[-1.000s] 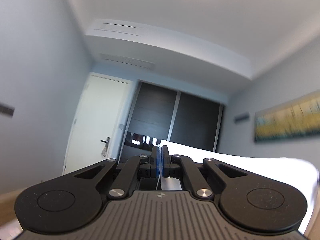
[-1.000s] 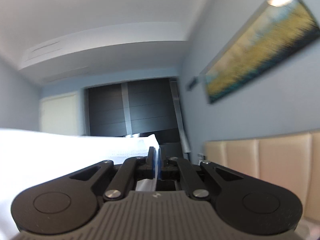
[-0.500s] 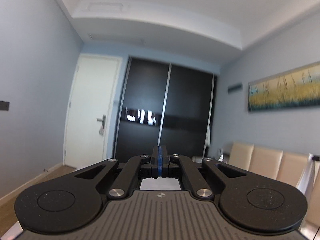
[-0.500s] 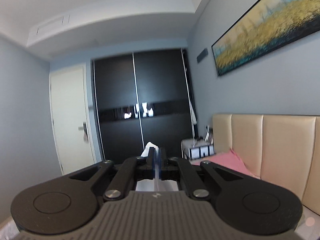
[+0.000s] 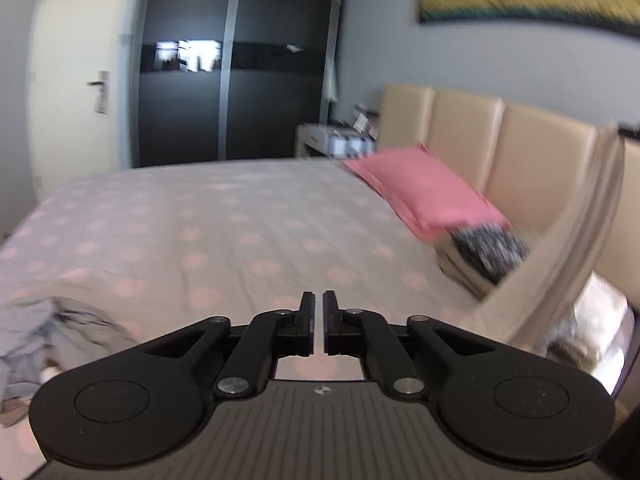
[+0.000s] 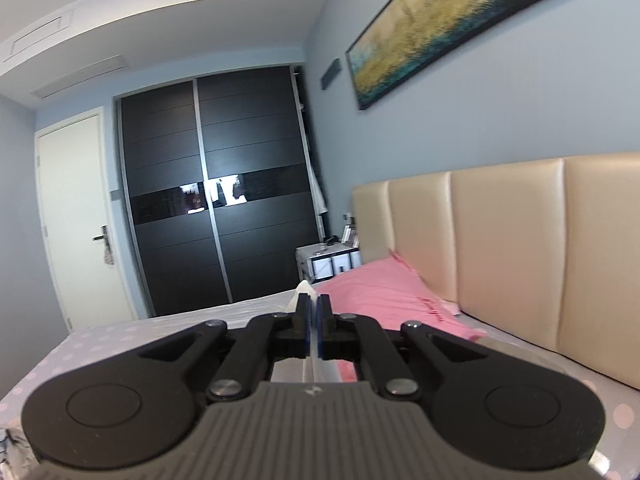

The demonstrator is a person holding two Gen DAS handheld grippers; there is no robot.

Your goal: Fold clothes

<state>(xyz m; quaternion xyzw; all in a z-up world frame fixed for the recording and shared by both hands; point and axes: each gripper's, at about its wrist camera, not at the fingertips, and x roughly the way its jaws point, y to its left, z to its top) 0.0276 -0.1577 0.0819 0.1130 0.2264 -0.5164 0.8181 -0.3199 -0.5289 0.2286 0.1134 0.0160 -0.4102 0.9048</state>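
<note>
Held the left gripper (image 5: pixel 317 300) low over the polka-dot bed (image 5: pixel 240 220), jaws just eased open to a narrow gap, nothing between them. Gripped a fold of the beige garment (image 6: pixel 305 289) in the right gripper (image 6: pixel 313 304), jaws closed tight on it, a pale tip poking out at 12 o'clock. Caught that garment blurred and stretched at 3 o'clock in the left view, in front of the padded headboard (image 5: pixel 460 128). Left a pink pillow (image 5: pixel 424 192) at 2 o'clock and a crumpled grey heap of clothes (image 5: pixel 48 332) at 8 o'clock
</note>
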